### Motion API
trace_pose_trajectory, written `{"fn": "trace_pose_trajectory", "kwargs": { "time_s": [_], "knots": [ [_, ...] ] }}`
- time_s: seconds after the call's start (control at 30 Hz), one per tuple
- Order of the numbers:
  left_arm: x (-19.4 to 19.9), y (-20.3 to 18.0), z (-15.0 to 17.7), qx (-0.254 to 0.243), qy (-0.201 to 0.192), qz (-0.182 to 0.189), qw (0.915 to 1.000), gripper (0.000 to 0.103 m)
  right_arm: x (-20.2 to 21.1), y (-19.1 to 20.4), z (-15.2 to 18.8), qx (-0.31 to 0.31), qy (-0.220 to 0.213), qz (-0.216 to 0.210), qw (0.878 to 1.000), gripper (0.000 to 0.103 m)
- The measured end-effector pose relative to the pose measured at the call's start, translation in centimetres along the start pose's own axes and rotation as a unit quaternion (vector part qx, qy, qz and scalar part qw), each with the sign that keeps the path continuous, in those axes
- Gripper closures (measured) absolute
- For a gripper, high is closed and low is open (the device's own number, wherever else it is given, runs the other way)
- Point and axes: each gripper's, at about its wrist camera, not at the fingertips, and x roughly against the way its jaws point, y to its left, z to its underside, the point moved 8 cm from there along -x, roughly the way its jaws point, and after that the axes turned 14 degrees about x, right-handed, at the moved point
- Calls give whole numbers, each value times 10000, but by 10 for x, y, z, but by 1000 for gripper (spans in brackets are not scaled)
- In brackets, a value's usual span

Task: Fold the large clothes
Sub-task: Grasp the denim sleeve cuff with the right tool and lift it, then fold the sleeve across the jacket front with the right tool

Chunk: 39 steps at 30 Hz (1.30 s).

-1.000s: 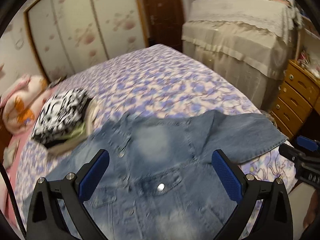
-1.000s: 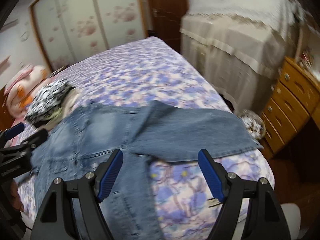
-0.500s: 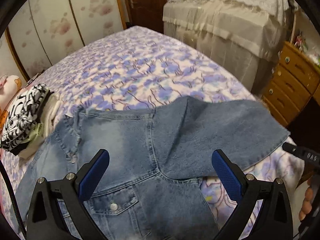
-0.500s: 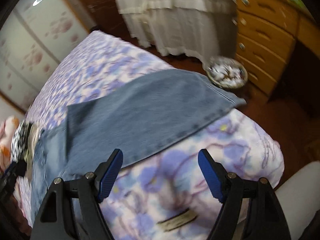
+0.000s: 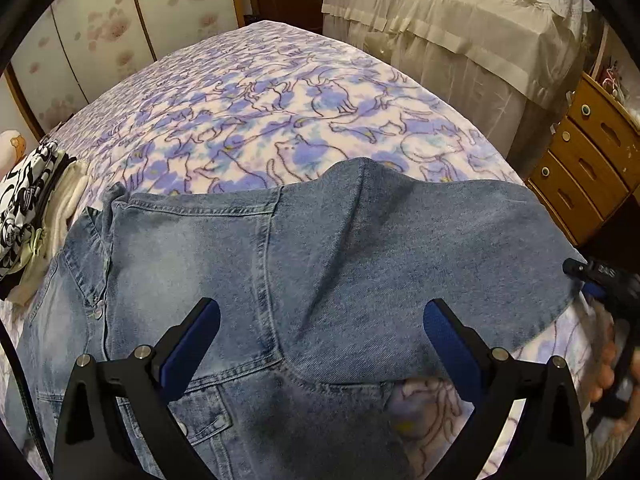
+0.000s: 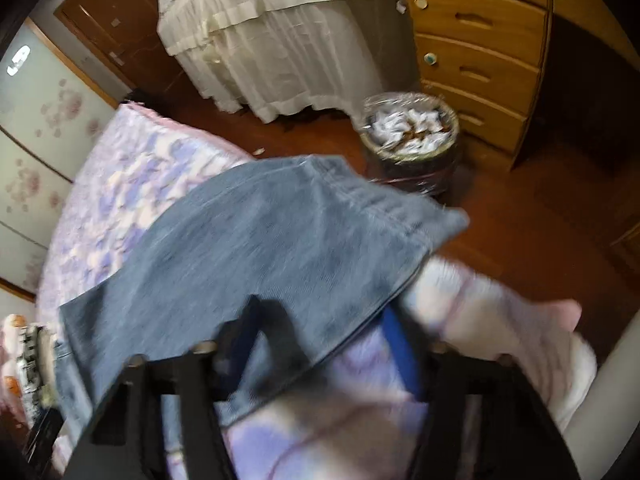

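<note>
A blue denim jacket [image 5: 192, 264] lies spread on the flowered bedspread [image 5: 280, 100], one sleeve [image 5: 440, 240] stretched to the right as far as the bed's edge. My left gripper [image 5: 320, 340] hangs open just above the jacket where that sleeve joins the body, nothing between its blue pads. At the sleeve's far end, my right gripper [image 5: 584, 280] is held by a hand [image 5: 604, 364]. In the blurred right wrist view the sleeve [image 6: 260, 240] has its lower edge between my right gripper [image 6: 324, 348] fingers. The jaws are closing and the pads are not seen pressing.
A folded black-and-white pile [image 5: 24, 200] sits at the jacket's left. Past the bed's right edge stand wooden drawers [image 6: 480, 40], a full waste bin [image 6: 412, 132] on the wooden floor and cloth-covered furniture [image 5: 460, 40]. Wardrobe doors [image 5: 100, 32] line the far wall.
Both grippers have come down closer to the jacket. The right one rolled and moved out to the sleeve's end, and its fingers now straddle the sleeve's edge.
</note>
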Motion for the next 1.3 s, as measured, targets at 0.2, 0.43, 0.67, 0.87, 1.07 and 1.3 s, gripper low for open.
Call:
{"fn": "trace_pose_trajectory", "kwargs": {
  "time_s": [0.2, 0.43, 0.67, 0.87, 1.07, 1.3],
  "knots": [
    [28, 49, 6, 282, -124, -175, 9994, 2, 59, 55, -30, 899, -1027, 214, 9904, 96],
    [88, 153, 15, 1139, -494, -419, 9914, 2, 159, 255, 0, 3254, -1792, -1082, 9221, 96],
    [108, 242, 45, 1741, -470, -653, 9814, 2, 119, 353, 116, 4692, -116, -1476, 8706, 82],
    [90, 246, 60, 1639, -128, -216, 9861, 2, 130, 335, 118, 4206, 487, -1416, 8948, 82],
    [52, 206, 59, 1722, 418, 925, 9798, 2, 143, 301, 101, 2803, 747, -1232, 9490, 82],
    [-23, 178, 66, 2159, 1176, 1434, 9586, 15, 113, 285, 132, 1854, 838, -1993, 9586, 77]
  ]
}}
